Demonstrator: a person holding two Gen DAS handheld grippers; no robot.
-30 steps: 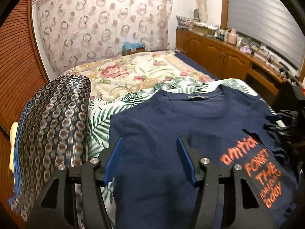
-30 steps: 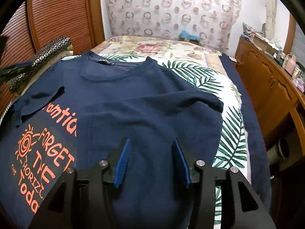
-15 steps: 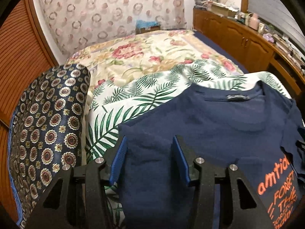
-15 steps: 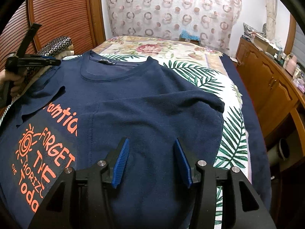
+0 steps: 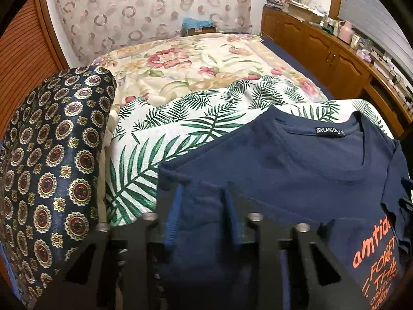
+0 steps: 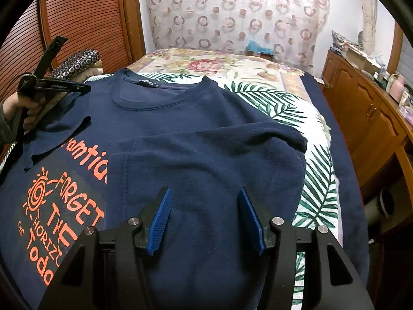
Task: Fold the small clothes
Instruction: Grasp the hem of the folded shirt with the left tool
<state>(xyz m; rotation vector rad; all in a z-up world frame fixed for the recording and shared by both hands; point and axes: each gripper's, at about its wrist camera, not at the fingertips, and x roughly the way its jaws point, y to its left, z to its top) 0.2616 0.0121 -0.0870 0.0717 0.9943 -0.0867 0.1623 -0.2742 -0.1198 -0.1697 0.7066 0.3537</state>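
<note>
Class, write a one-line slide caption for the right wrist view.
Right gripper opening above a navy T-shirt on the leaf-print bedspread.

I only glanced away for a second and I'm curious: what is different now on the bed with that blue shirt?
The left gripper has come down to the T-shirt's left sleeve, and its jaws are closing with sleeve cloth between them. The right gripper stayed over the folded right side, its jaws opening slightly, holding nothing. The T-shirt and the leaf-print sheet lie as before.

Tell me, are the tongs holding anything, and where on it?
The left tongs are closing on the navy T-shirt, bunching cloth at its sleeve. The right tongs are opening above the shirt, gripping nothing.
</note>
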